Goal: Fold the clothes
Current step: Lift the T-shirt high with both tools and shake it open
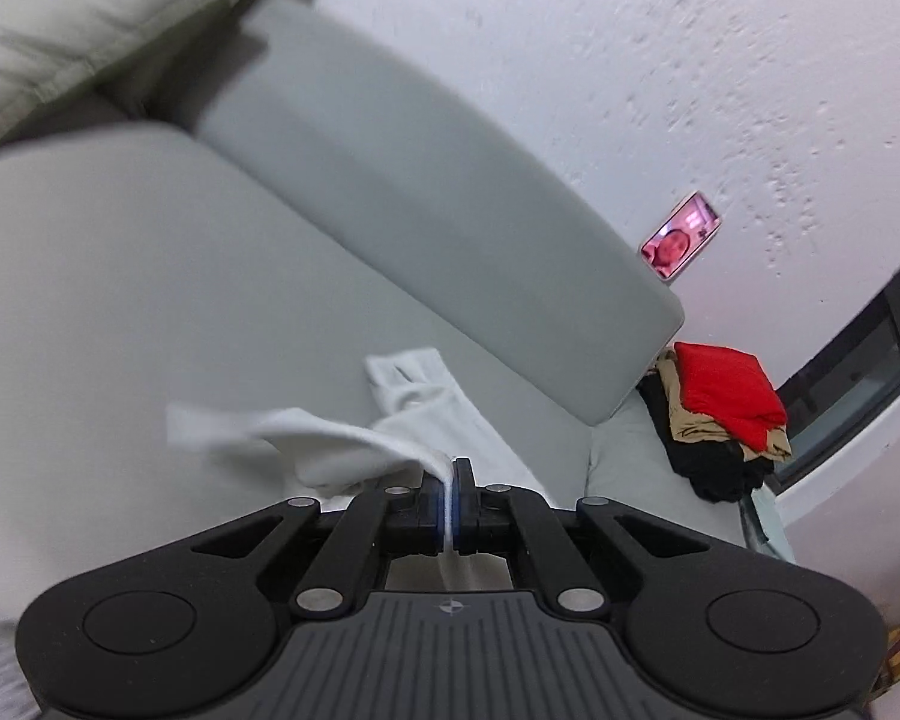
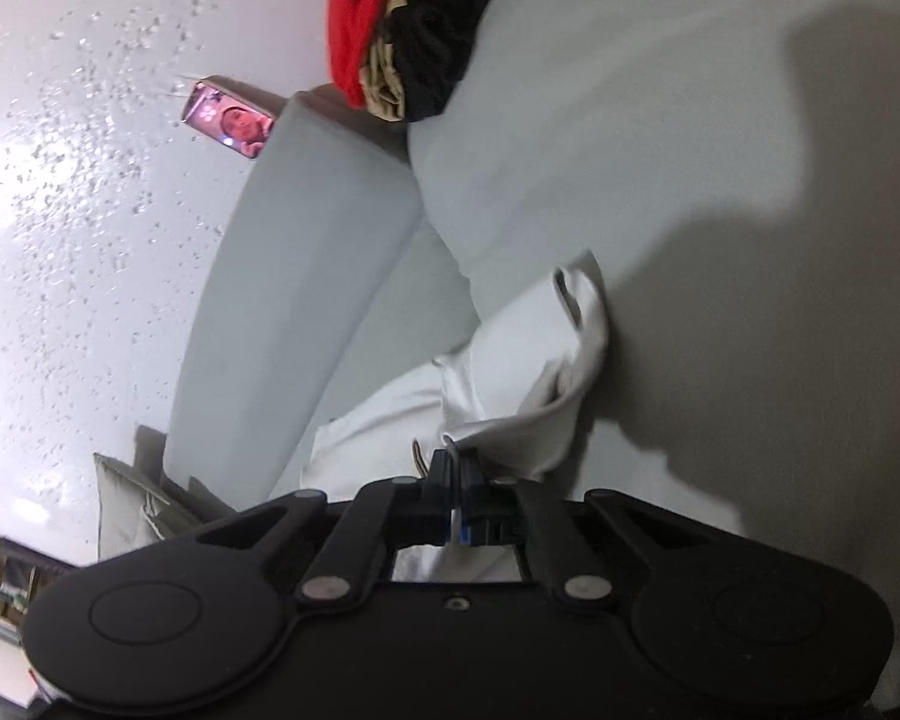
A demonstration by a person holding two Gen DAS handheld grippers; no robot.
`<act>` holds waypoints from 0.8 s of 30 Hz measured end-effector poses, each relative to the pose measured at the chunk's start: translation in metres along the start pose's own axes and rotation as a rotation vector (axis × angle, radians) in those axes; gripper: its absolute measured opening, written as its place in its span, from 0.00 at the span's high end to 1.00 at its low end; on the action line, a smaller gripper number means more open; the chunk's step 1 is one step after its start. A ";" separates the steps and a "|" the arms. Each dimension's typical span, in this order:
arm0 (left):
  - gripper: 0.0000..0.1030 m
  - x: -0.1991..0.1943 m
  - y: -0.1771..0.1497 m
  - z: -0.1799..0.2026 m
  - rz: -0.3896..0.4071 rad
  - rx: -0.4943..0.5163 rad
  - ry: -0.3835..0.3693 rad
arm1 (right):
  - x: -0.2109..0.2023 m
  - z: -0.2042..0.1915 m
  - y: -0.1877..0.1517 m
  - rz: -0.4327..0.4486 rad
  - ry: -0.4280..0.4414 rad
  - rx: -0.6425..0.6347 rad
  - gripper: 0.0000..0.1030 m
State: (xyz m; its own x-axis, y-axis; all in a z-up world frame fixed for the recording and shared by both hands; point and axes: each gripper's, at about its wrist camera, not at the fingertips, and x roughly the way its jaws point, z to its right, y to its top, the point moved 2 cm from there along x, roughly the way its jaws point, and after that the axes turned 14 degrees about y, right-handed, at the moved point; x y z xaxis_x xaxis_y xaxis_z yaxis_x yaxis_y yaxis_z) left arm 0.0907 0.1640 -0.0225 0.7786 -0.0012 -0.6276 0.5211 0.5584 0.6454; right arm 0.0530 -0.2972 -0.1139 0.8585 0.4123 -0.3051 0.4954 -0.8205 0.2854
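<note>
A white garment (image 1: 354, 444) lies on the grey sofa seat (image 1: 120, 300). My left gripper (image 1: 449, 471) is shut on an edge of it, the cloth pinched between the blue pads, and the fabric lifts off the seat toward the jaws. In the right wrist view the same white garment (image 2: 510, 372) rises in a fold to my right gripper (image 2: 455, 462), which is shut on another edge of it. Part of the garment hangs below each gripper, hidden by the gripper bodies.
A stack of folded clothes, red (image 1: 729, 396) over tan and black, sits at the sofa's end beyond the grey backrest (image 1: 426, 228). A lit phone (image 1: 681, 237) leans against the white wall. A pale cushion (image 1: 78, 18) lies at the far left.
</note>
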 end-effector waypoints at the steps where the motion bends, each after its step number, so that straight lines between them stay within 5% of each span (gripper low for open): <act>1: 1.00 -0.017 -0.004 -0.009 0.013 0.011 0.013 | -0.007 -0.005 -0.005 -0.006 -0.012 0.011 0.98; 4: 1.00 -0.042 -0.021 -0.038 -0.022 0.001 0.056 | -0.027 -0.018 -0.023 -0.026 -0.040 0.014 0.98; 9: 1.00 -0.022 -0.045 -0.064 -0.113 -0.036 0.091 | -0.017 -0.016 -0.050 -0.147 -0.125 -0.070 0.97; 15: 1.00 -0.018 -0.054 -0.074 -0.108 0.005 0.111 | -0.009 0.012 -0.067 -0.167 -0.170 -0.008 0.82; 23: 0.98 -0.010 -0.057 -0.075 -0.123 0.025 0.096 | -0.025 0.053 -0.070 -0.048 0.012 0.123 0.55; 24: 0.92 -0.008 -0.058 -0.074 -0.130 0.025 0.102 | -0.022 0.056 -0.070 -0.048 0.022 0.126 0.56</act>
State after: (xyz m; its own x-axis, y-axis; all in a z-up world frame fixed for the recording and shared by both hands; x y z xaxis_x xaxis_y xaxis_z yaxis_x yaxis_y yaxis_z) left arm 0.0286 0.1931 -0.0874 0.6651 0.0128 -0.7466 0.6247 0.5383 0.5657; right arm -0.0085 -0.2710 -0.1783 0.8375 0.4598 -0.2954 0.5166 -0.8423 0.1536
